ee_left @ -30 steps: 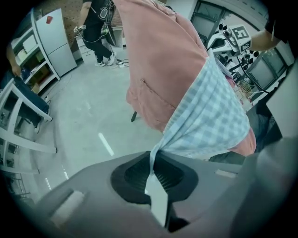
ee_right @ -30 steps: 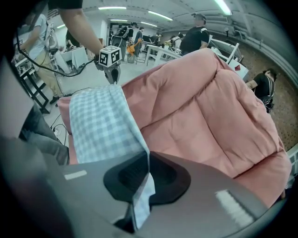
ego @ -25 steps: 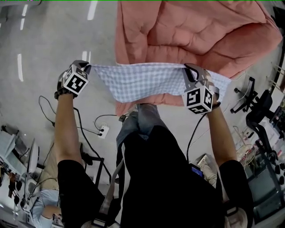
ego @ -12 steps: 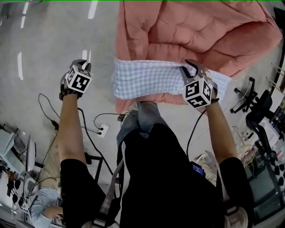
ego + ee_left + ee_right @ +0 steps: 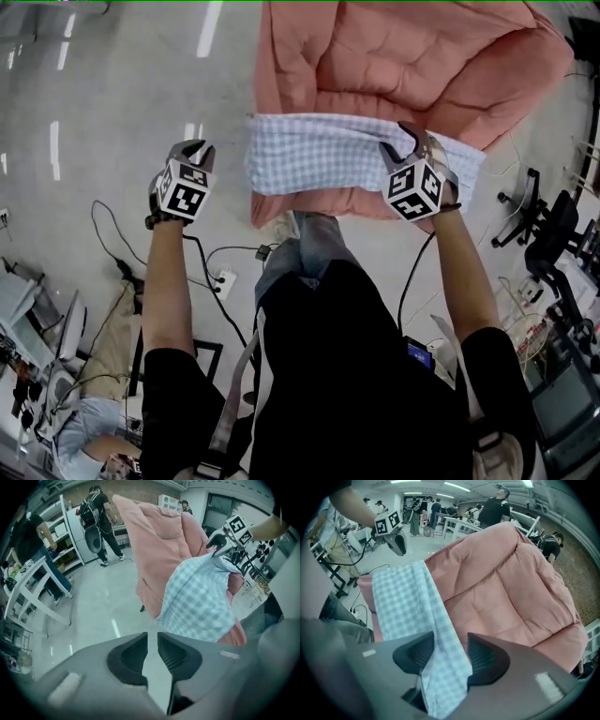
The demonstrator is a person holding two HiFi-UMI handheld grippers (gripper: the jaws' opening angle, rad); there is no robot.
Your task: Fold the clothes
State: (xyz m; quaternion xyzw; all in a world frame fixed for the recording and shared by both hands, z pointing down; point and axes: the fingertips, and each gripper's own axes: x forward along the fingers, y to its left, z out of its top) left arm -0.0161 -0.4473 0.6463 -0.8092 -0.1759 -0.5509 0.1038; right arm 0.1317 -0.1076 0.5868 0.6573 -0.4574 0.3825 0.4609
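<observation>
Our left gripper (image 5: 197,148) just opened empty, right gripper (image 5: 401,138) opening loose around cloth (image 5: 314,155) draped top-centre on quilt (image 5: 412,56); folding looks unfinished.

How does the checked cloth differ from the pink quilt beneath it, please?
The checked cloth is blue-and-white patterned; the pink quilt is plain. The cloth is thin, the quilt puffy and stitched. The cloth is far smaller, covering only a strip of the quilt. Both are soft, draped fabrics.
</observation>
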